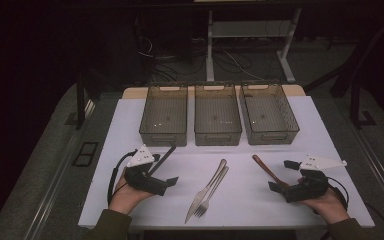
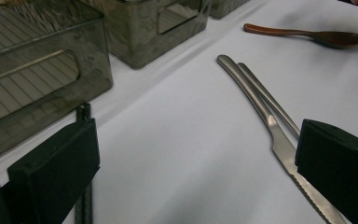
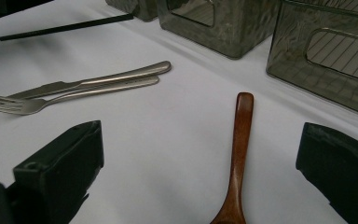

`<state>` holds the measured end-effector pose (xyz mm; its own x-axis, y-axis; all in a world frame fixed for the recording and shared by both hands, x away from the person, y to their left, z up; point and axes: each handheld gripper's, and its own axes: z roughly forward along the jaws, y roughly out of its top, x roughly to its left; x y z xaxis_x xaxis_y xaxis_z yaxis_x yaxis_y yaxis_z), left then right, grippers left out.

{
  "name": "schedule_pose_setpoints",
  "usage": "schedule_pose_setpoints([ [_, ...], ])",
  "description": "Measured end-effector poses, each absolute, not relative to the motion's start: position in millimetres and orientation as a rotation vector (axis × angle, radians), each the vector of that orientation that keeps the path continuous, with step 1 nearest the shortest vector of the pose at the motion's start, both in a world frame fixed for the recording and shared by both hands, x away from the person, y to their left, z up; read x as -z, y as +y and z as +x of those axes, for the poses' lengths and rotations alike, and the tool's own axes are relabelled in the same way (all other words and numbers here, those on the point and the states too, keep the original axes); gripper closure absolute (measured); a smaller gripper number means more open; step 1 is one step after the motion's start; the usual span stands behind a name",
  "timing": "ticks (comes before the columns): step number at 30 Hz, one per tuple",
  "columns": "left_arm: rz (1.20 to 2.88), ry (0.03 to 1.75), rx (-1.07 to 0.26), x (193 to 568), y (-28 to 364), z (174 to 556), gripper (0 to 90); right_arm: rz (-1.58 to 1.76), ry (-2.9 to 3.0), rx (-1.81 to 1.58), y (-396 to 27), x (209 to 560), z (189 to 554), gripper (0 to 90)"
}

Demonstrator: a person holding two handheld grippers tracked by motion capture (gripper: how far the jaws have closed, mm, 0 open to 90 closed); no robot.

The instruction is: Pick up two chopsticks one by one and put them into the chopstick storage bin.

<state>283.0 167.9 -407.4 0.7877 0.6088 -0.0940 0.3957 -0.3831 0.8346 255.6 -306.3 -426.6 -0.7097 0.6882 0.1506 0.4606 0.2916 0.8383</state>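
Note:
A steel knife (image 1: 204,193) and fork (image 1: 214,192) lie side by side at the middle of the white table top (image 1: 240,205). To their right is a wooden spoon (image 1: 265,169), and black chopsticks (image 1: 163,158) lie at the left. My left gripper (image 1: 167,172) rests open beside the chopsticks, with nothing between its jaws. In the left gripper view the knife (image 2: 279,140) runs under the right jaw and the chopsticks (image 2: 84,205) sit by the left one. My right gripper (image 1: 282,176) stands open with the spoon (image 3: 240,154) on the table between its jaws, untouched.
Three smoke-grey bins stand in a row at the back of the table: left (image 1: 164,116), middle (image 1: 217,115) and right (image 1: 270,114), all without contents. A person's hands hold both grippers near the front edge. Dark floor and desk legs lie beyond.

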Motion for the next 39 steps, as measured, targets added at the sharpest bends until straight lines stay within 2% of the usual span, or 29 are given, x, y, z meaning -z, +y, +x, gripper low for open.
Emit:
schedule_pose_setpoints([
  [27, 2.011, 0.762, -0.337, 400, 179, 302, 0.6, 1.045, 2.299, -1.417, -304, 423, 262, 0.1],
  [34, 2.011, 0.772, -0.357, 400, 186, 309, 3.5, 1.051, 2.287, -1.412, -304, 423, 262, 0.2],
  [39, 2.017, 0.796, -0.383, 402, 191, 308, 10.1, 1.050, 2.277, -1.408, -305, 423, 261, 0.2],
])
